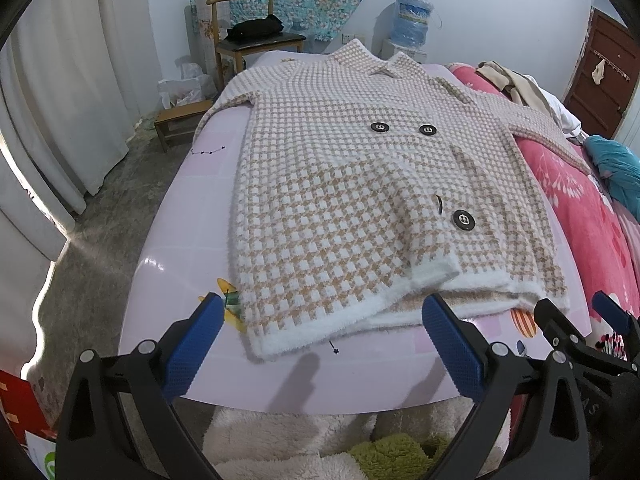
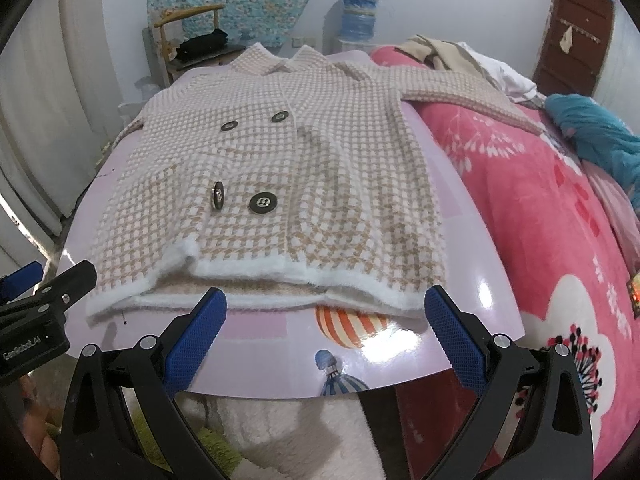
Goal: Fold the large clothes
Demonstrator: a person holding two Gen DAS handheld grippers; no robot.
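Item under inspection: one checked coat (image 1: 360, 184), beige and white with a fuzzy white hem, lying face up and spread flat on a glossy pale-pink tabletop (image 1: 176, 208). The collar points to the far end of the tabletop; the hem lies at the near end, just short of the near edge. Four dark buttons are visible on the front; the lower-left one (image 2: 218, 195) stands on edge. The front panel overlaps at the hem, which shows a raised fold near its middle. One sleeve runs off the tabletop onto the pink floral blanket (image 2: 520, 184) beside the coat; the other sleeve hangs over the opposite side of the tabletop near the collar.

Left hand-held gripper (image 1: 322, 322): fingers spread wide, holding nothing. It hovers just short of the coat's hem, at the hem's corner on the side away from the blanket. No contact with the fabric is visible.

Right hand-held gripper (image 2: 326, 306): fingers likewise spread wide, holding nothing. It hovers just short of the hem, at the half nearer the blanket, above a balloon print (image 2: 352, 326) on the tabletop. No contact is visible.

Beyond the coat's collar: a wooden chair (image 1: 248, 36) carrying a dark bundle, and a blue water bottle (image 1: 412, 20) against the wall. Loose clothing lies on the blanket, beyond the sleeve.
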